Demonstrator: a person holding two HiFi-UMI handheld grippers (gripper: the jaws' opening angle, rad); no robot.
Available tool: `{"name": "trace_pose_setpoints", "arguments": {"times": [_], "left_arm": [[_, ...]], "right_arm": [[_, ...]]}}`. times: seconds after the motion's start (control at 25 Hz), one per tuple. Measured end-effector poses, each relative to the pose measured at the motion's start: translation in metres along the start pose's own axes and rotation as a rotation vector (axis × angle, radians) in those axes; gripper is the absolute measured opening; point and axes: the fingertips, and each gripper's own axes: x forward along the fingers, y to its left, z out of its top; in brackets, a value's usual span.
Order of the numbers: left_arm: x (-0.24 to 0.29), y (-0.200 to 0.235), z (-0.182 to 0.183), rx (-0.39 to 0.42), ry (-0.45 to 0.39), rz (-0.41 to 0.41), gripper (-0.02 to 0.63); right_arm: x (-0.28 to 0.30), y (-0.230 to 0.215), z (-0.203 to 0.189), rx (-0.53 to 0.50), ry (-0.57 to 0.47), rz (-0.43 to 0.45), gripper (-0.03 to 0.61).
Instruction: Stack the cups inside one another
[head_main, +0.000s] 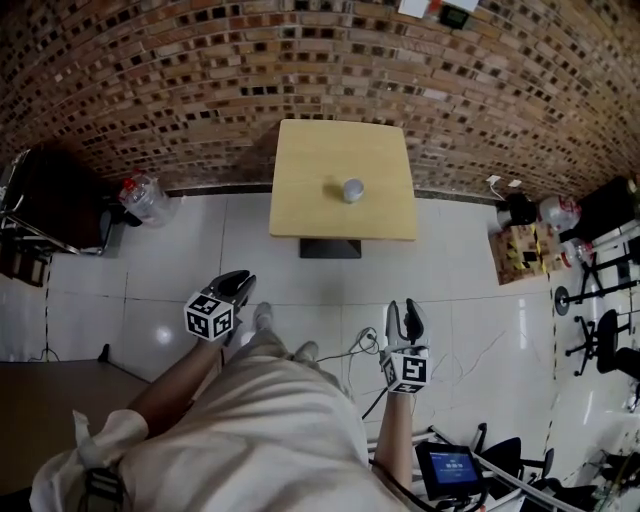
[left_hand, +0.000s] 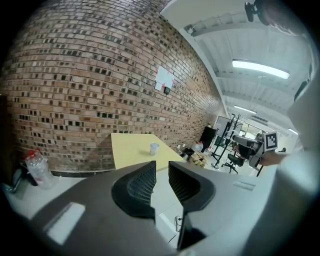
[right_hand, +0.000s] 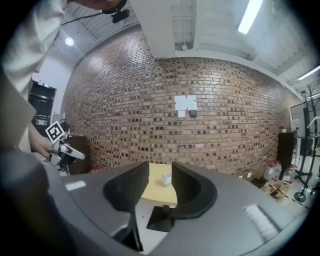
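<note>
A person stands on a white tiled floor (head_main: 180, 260) holding a two-jaw gripper in each hand, both well back from a square pale-yellow wooden table (head_main: 310, 160) set against a red brick wall (head_main: 200, 60). The left gripper (left_hand: 161, 172) is released: its ribbed black jaws stand a narrow gap apart with nothing between them. The right gripper (right_hand: 160, 185) is also released, its jaws a little wider apart and empty. The only task item in sight is a small pale, whitish cup shape (head_main: 352, 190), upright near the middle of the table. It is far ahead of both grippers, framed in the gap between the right gripper's jaws and just above the gap of the left gripper's jaws. It is too small to tell whether it is one cup or several already nested. No loose cups show anywhere else, so the stacking looks either finished or not in hand; neither gripper is near enough to work on it.
</note>
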Motion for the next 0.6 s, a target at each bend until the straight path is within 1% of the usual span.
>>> {"name": "trace_pose_setpoints", "arguments": {"times": [0.28,0.48,0.6], "left_arm": [[0.011,-0.027,0.006,0.037,0.011,-0.074,0.097],[0.024,-0.048,0.006,0.083,0.016,-0.124,0.097],[0.036,-0.058,0.01,0.096,0.009,-0.141,0.097]], "right_arm": [[-0.019,-0.007,-0.007,0.034,0.026,-0.047,0.136],[-0.019,-0.008,-0.006,0.028,0.048,-0.043,0.133],[-0.018,-0.013,-0.007,0.014,0.067,-0.053,0.101]]}}
